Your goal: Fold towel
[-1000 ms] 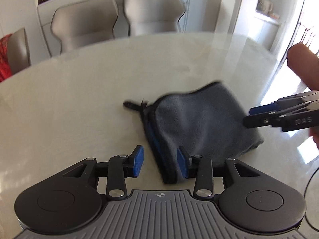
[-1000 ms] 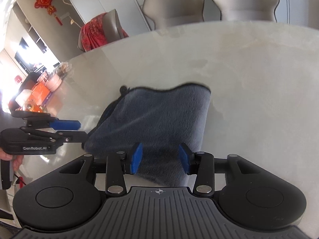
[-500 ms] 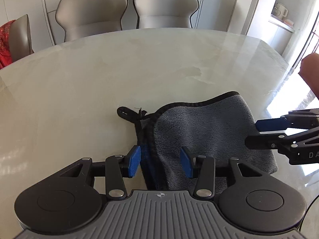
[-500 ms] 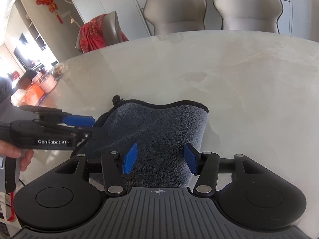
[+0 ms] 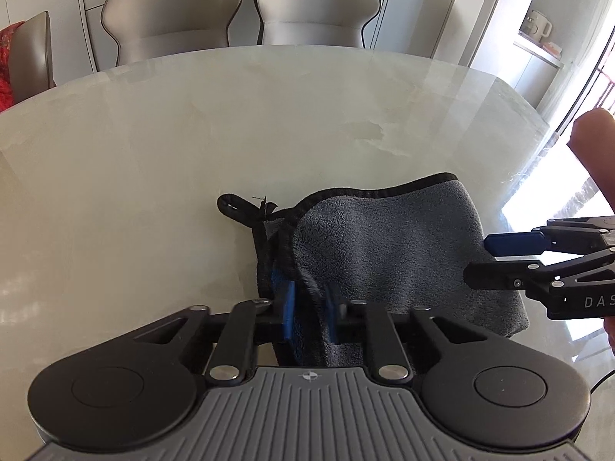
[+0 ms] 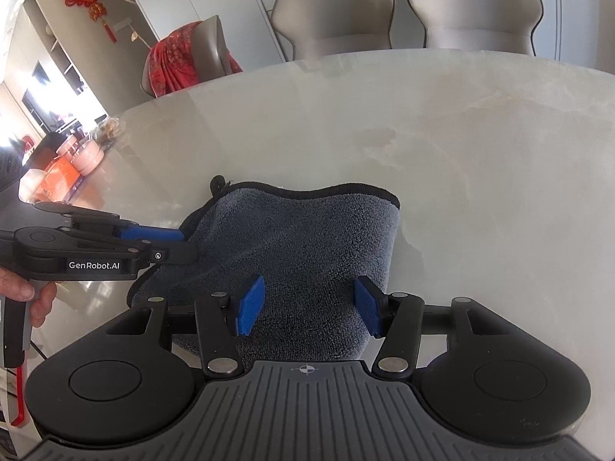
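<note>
- One towel (image 5: 388, 246), grey with black binding, lies on the pale counter (image 5: 153, 176) already doubled over; you can see stacked layers and a blue underside along its left edge, so at least one fold appears done.
- Your left claw (image 5: 310, 313) is pinched together on the near-left edge of the towel, cloth bunched between the blue pads.
- Your right claw (image 6: 307, 305) is spread apart, straddling the near edge of the towel and gripping nothing.
- What remains, by judgement: one further fold, or squaring up, since the far hem bows and the layers do not line up.
- Edges: the hanging loop (image 5: 230, 205) pokes out at the far-left corner; the towel's right side runs as a rounded fold (image 6: 390, 246), the left as loose bound hems.
- Open room: bare counter extends far ahead and to both sides of the towel; the two chairs (image 5: 246, 4) stand well beyond the far rim. The counter's right rim sits near your right claw in the left wrist view.
</note>
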Available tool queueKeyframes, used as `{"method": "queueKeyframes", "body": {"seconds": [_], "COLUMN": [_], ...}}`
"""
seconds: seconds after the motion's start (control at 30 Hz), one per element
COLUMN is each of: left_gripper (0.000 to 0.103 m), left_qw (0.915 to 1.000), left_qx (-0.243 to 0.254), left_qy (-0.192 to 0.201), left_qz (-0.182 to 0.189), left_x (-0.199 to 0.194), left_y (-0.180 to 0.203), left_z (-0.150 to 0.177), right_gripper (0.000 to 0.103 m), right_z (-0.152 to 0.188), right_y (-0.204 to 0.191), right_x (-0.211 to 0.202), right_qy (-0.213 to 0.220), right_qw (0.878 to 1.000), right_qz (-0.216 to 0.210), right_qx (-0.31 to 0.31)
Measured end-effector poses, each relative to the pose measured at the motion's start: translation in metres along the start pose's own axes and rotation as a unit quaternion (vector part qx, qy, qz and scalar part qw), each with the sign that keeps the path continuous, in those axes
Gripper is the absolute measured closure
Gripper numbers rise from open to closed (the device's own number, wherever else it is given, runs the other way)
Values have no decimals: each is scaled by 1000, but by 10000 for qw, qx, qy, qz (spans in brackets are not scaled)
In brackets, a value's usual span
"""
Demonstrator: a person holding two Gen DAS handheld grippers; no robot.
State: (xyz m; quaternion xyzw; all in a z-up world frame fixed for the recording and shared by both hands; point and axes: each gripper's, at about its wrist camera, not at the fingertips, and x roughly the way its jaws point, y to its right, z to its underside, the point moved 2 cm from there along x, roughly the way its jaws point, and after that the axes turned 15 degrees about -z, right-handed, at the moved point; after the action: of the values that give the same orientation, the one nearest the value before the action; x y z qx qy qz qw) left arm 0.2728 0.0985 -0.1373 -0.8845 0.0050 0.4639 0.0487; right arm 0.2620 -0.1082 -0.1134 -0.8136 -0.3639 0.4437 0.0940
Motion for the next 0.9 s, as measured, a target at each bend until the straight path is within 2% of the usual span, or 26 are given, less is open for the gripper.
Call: {"method": "queueKeyframes", "body": {"seconds": [0.23,0.37,0.47,0.53,0.6,0.7,0.8,0.9], "left_gripper": [94,93,88,78,60,44,34,31], "left_qw": [9992,9992,9994,9992,9987,9972,9965,9965], "left_qx": [6,28,-60,-47,4,91,60,50], "left_qy": [348,149,65,72,168,432,643,703], "left_qz": [-199,-368,-344,-399,-471,-606,-539,-457], "left_x": [-22,-13,-9,-12,-17,-32,-42,-41], "left_y": [-6,-6,-8,-9,-8,-4,2,12], "left_z": [-3,3,8,8,5,-5,-15,-21], "right_gripper": [49,48,48,48,48,48,48,48], "right_z": [0,-1,1,0,-2,-10,-18,-24], "right_y": [-1,1,2,2,2,0,-5,-9], "right_x": [-3,-4,-3,-5,-8,-13,-13,-7], "right_qy": [17,31,-33,-4,66,251,353,297], "right_qw": [10000,10000,9999,9999,9999,9996,9991,9986], "right_qz": [33,65,84,100,124,105,38,17], "right_qx": [18,65,55,35,21,-67,-246,-444]}}
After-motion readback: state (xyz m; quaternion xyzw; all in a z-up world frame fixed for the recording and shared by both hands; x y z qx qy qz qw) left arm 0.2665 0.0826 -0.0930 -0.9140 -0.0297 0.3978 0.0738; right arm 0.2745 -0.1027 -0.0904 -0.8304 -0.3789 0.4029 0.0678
